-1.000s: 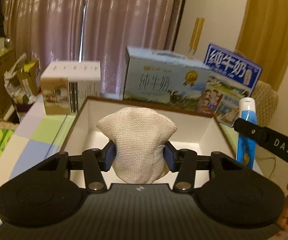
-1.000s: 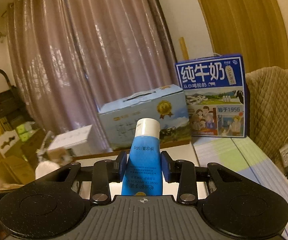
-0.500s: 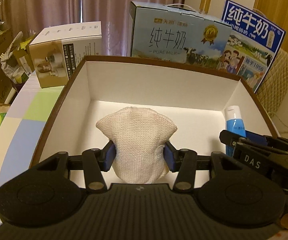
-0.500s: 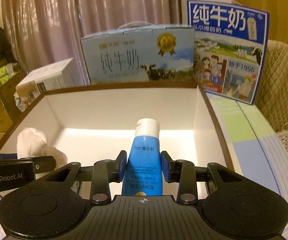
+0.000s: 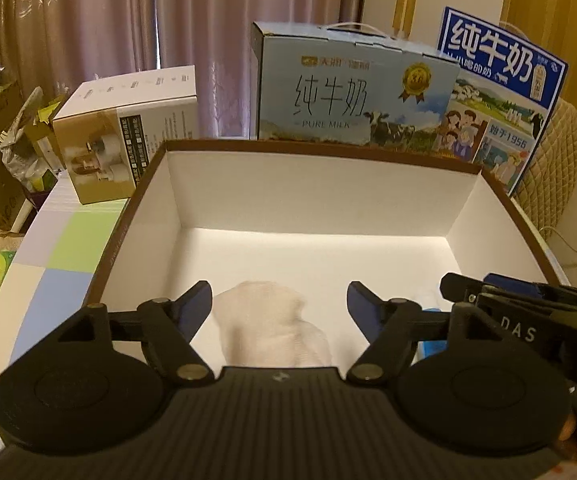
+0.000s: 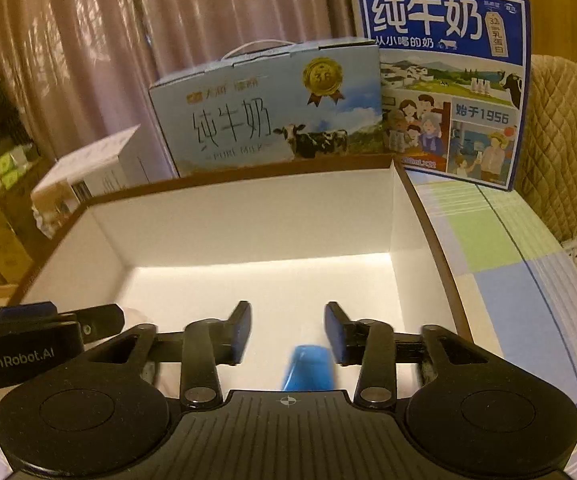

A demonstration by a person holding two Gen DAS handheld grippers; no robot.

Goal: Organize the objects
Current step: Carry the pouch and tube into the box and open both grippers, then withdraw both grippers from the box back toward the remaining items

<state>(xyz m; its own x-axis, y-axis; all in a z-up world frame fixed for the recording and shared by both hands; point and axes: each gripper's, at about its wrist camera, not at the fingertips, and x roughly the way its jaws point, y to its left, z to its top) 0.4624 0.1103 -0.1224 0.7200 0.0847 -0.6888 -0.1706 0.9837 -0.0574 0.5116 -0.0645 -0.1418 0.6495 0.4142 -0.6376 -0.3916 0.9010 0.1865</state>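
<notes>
A brown-rimmed box with white walls (image 5: 320,184) (image 6: 248,216) fills both wrist views. My left gripper (image 5: 279,306) stands open over its near left part, and a blurred white knitted pouch (image 5: 272,332) hangs loose between and below the fingers. Over the near right part my right gripper (image 6: 287,330) is open too, with a blurred blue tube (image 6: 308,368) free between its fingers. A sliver of that blue tube (image 5: 432,346) shows under the right gripper's body in the left wrist view. The left gripper's side shows at the left of the right wrist view.
Behind the box stand a light blue milk carton (image 5: 352,92) (image 6: 268,108) and a dark blue milk carton (image 5: 500,96) (image 6: 448,80). A white and tan product box (image 5: 128,132) sits at the back left. The checked tablecloth (image 6: 508,264) continues to the right.
Both grippers have opened over the box. The knitted pouch and the blue tube, held half a second ago, now drop free and blurred between the fingers.
</notes>
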